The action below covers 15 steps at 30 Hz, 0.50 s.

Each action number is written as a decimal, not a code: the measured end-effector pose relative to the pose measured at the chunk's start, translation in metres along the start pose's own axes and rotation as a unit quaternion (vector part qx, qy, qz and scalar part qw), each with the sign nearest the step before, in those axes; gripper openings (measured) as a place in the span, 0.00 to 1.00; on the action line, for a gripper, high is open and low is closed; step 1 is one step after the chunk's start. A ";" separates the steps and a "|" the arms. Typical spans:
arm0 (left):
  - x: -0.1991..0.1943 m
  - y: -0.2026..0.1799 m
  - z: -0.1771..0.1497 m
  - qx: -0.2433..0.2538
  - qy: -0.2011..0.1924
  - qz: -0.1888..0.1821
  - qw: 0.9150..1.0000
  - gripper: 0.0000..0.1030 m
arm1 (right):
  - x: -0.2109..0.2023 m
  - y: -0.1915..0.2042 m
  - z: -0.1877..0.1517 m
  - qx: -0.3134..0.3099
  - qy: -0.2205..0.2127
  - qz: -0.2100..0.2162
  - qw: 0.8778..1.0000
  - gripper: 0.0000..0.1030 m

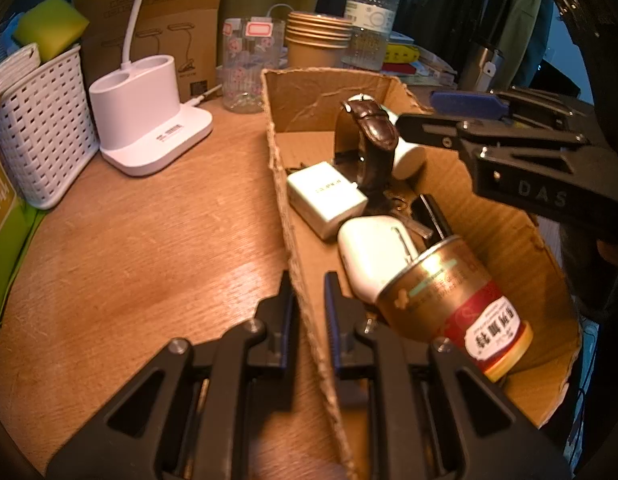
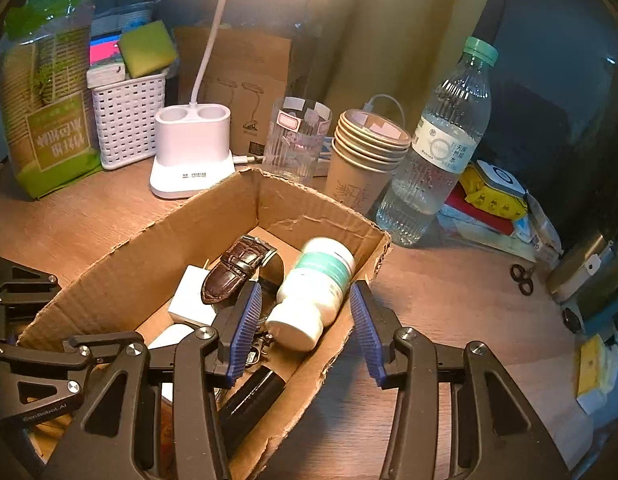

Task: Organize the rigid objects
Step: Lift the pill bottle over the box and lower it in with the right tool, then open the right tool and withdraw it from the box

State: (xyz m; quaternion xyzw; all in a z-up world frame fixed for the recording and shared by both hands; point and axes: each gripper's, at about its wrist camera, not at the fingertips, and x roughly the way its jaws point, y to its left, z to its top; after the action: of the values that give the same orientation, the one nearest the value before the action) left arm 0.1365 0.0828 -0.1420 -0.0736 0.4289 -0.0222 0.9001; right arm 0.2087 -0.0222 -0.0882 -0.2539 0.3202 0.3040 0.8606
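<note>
An open cardboard box stands on the wooden desk. My left gripper is shut on its near left wall, one pad on each side. Inside lie a brown-strapped watch, a white charger, a white earbud case and a gold tin with a red label. My right gripper hangs over the box's right side, open. A white pill bottle with a green band lies tilted between its fingertips and against the watch. A small gap shows on each side of it.
Behind the box stand a white lamp base, a white basket, a glass, stacked paper cups and a water bottle. Small scissors lie on the desk to the right. Packets crowd the back right corner.
</note>
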 end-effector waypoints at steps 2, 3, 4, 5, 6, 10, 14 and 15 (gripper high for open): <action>0.000 0.000 0.000 0.000 0.000 0.000 1.000 0.14 | -0.002 -0.001 0.000 0.003 -0.005 -0.001 1.000 0.48; 0.000 -0.001 0.000 0.000 0.000 0.000 1.000 0.14 | -0.004 -0.002 -0.001 0.006 -0.006 -0.001 1.000 0.48; 0.000 0.000 0.000 0.000 0.000 0.000 1.000 0.14 | -0.005 -0.002 -0.001 0.009 -0.009 0.000 1.000 0.48; 0.000 0.000 0.000 0.000 0.000 0.000 1.000 0.14 | -0.007 -0.003 -0.002 0.012 -0.010 0.000 1.000 0.48; 0.000 -0.001 0.000 0.000 0.000 0.000 1.000 0.14 | -0.009 -0.004 -0.002 0.015 -0.011 0.000 1.000 0.48; 0.000 0.000 0.000 0.000 0.000 0.000 1.000 0.14 | -0.017 -0.009 -0.005 0.035 -0.015 -0.006 0.999 0.48; 0.000 0.000 0.000 0.000 0.000 0.000 1.000 0.14 | -0.030 -0.011 -0.009 0.054 -0.018 -0.015 0.998 0.52; 0.000 -0.001 0.000 0.000 0.000 0.000 1.000 0.14 | -0.034 -0.011 -0.010 0.057 -0.020 -0.017 0.998 0.53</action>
State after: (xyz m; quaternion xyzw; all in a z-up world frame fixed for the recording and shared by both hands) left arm 0.1366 0.0823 -0.1421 -0.0734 0.4289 -0.0223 0.9001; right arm 0.1914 -0.0482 -0.0689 -0.2035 0.3159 0.2752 0.8849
